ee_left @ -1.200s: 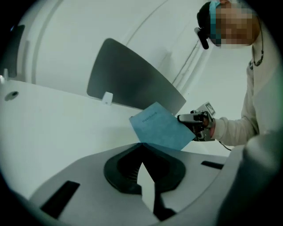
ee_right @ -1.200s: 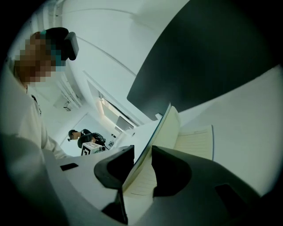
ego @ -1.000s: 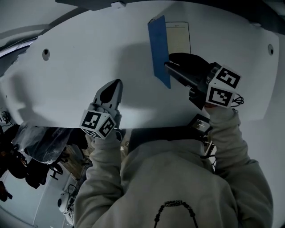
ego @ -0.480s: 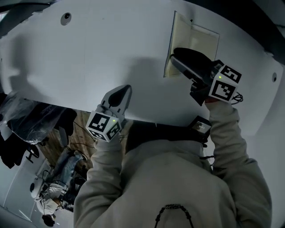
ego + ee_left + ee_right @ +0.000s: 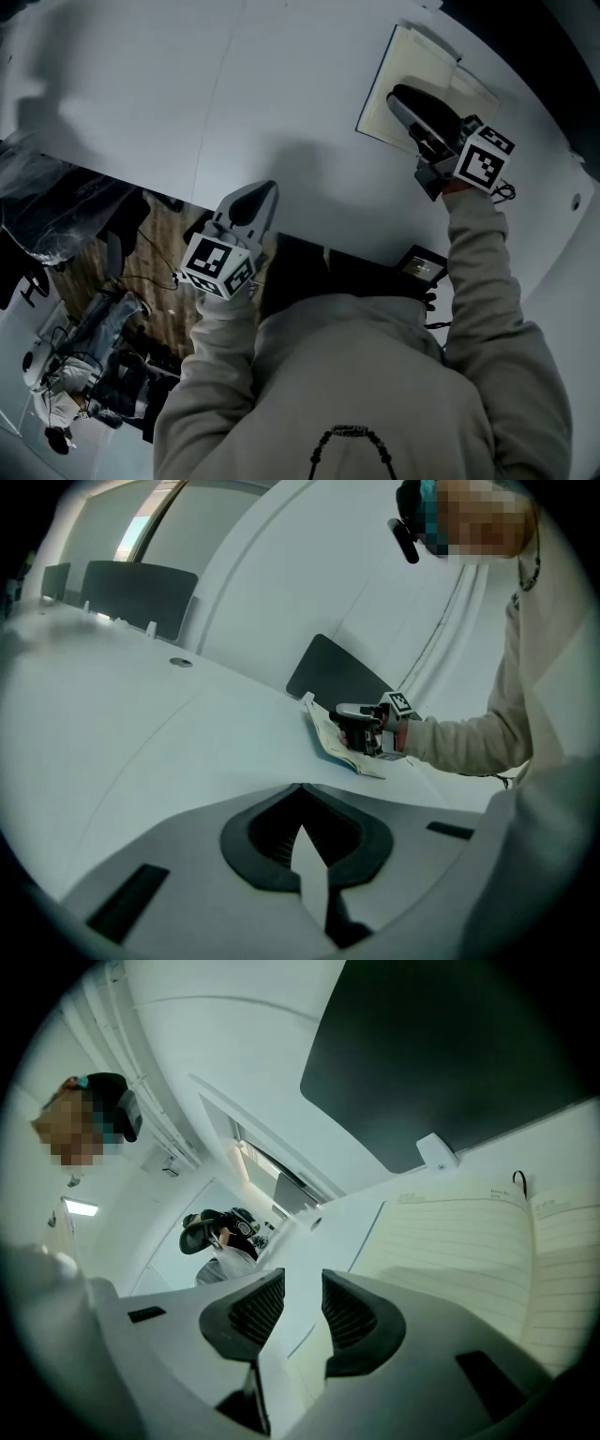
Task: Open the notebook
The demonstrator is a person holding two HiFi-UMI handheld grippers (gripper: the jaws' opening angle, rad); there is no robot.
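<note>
- Left gripper (image 5: 261, 195) hangs over the near edge of the white table (image 5: 281, 94), well apart from the notebook. Its own view shows its pads (image 5: 258, 832) pressed together at the tips, with nothing between them.
- Its marker cube (image 5: 217, 264) shows black and white squares only; no words can be read on it.
- Notebook (image 5: 380, 108) lies open and flat on the table, at the upper right of the head view. Its fold runs away from the person and leans a little to the left, so the two pages spread side by side.
- From the head view the middle of the notebook is covered by the right gripper (image 5: 401, 98), which rests over it.
- Right gripper's jaws stand apart in its own view (image 5: 302, 1283), clamping nothing; between them I see the table and the edge of the left page.
- Lined pages (image 5: 450, 1251) carry small print at the top, too small to read. The right page is cut off by the edge of that view.
- Behind the notebook stands a dark panel (image 5: 450, 1054), partly out of the frame.
</note>
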